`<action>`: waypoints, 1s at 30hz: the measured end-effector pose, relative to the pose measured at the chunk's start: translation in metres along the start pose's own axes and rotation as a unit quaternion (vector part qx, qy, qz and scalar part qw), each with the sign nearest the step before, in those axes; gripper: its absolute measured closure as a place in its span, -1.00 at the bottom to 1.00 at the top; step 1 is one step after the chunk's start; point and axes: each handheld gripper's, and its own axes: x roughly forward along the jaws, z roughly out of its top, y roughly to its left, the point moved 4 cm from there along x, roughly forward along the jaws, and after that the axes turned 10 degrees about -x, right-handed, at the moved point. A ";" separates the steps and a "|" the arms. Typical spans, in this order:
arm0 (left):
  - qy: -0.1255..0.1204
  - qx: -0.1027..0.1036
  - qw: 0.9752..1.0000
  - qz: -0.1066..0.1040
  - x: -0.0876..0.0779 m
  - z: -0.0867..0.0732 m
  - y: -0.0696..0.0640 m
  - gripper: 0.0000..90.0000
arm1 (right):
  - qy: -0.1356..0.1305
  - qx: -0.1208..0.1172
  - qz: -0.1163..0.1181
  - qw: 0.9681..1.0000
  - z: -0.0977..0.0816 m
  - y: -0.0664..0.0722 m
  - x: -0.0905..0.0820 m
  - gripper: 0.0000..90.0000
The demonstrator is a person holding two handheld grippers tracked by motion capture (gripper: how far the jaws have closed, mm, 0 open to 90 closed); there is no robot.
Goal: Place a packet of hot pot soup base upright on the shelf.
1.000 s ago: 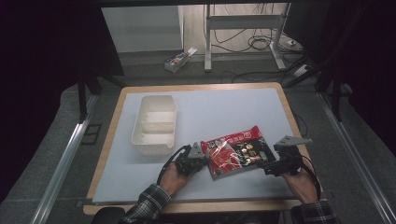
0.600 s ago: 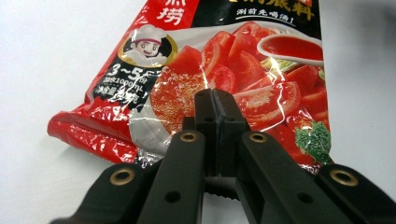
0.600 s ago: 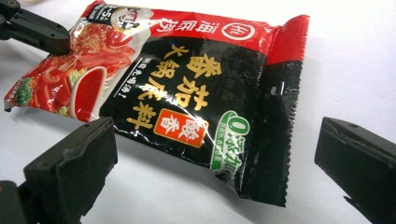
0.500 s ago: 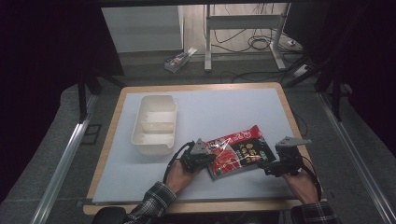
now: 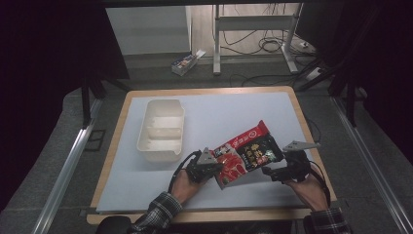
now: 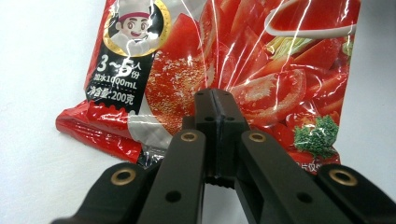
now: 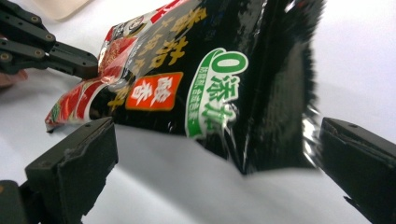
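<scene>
A red and black food packet (image 5: 246, 155) with tomato pictures is held tilted over the white mat. My left gripper (image 5: 218, 168) is shut on its near-left edge; in the left gripper view the jaws meet on the red film (image 6: 261, 60), which wrinkles around my left gripper (image 6: 215, 100). My right gripper (image 5: 271, 172) stands open at the packet's right edge. In the right gripper view the black end of the packet (image 7: 219, 79) hangs between the wide-apart jaws of my right gripper (image 7: 219, 149), touching neither pad. The left gripper (image 7: 70, 58) shows beyond it.
A cream two-compartment container (image 5: 161, 129) stands to the left on the white mat (image 5: 229, 109), just beyond my left hand. The wooden table edge (image 5: 302, 117) frames the mat. A small box (image 5: 187, 61) and cables lie on the floor beyond.
The packet's far end has tipped up higher off the mat while pinched by my left gripper. Both hands have stayed almost in place.
</scene>
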 end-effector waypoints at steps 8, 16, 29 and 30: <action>0.002 0.000 1.000 0.000 0.000 0.000 0.000 1.00 | -0.012 0.010 0.038 0.999 0.021 0.008 0.019 -0.78; 0.009 0.001 1.000 0.011 0.002 -0.001 -0.001 1.00 | -0.052 0.021 0.064 0.996 0.042 0.014 0.020 -0.27; -0.018 0.006 0.999 0.046 -0.006 -0.001 -0.003 0.61 | -0.069 0.057 0.079 0.993 0.063 0.012 0.029 0.39; -0.028 0.009 0.998 0.058 -0.011 0.002 -0.006 0.40 | -0.082 0.060 0.083 0.991 0.065 0.011 0.028 0.47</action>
